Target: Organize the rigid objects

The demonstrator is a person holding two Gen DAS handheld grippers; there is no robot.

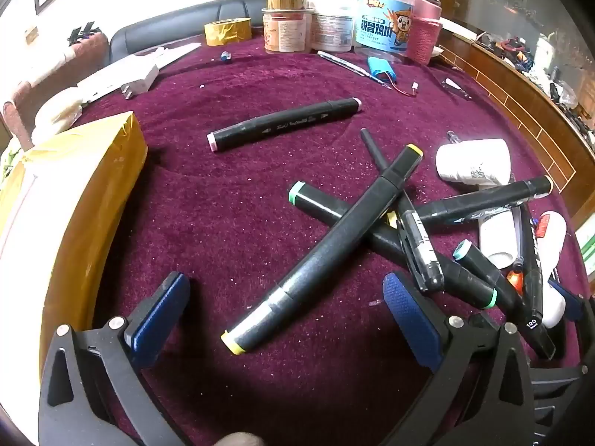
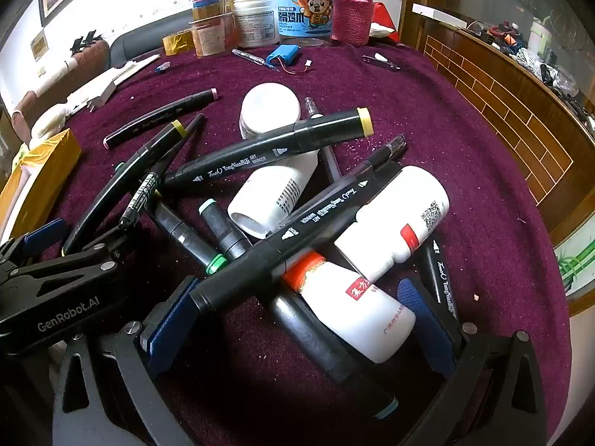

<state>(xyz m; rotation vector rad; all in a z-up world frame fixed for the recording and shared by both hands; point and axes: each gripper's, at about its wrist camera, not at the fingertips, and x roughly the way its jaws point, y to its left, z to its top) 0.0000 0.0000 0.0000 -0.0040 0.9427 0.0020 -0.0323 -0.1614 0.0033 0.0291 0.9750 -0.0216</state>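
A purple cloth (image 1: pixel 230 223) covers the table, with jars lined along the top edge. The left gripper (image 1: pixel 286 312) hangs with jaws spread wide, a yellow-capped marker (image 1: pixel 323 249) lying loose between them at lower centre. The right gripper (image 2: pixel 297 319) is likewise released, its pads either side of a heap of markers (image 2: pixel 267 156) and white bottles (image 2: pixel 394 223) mid-frame.

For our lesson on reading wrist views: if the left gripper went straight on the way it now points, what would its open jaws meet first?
Most likely the yellow-capped marker, which lies slanted between the left gripper's jaws on the purple cloth. Depth is unclear.
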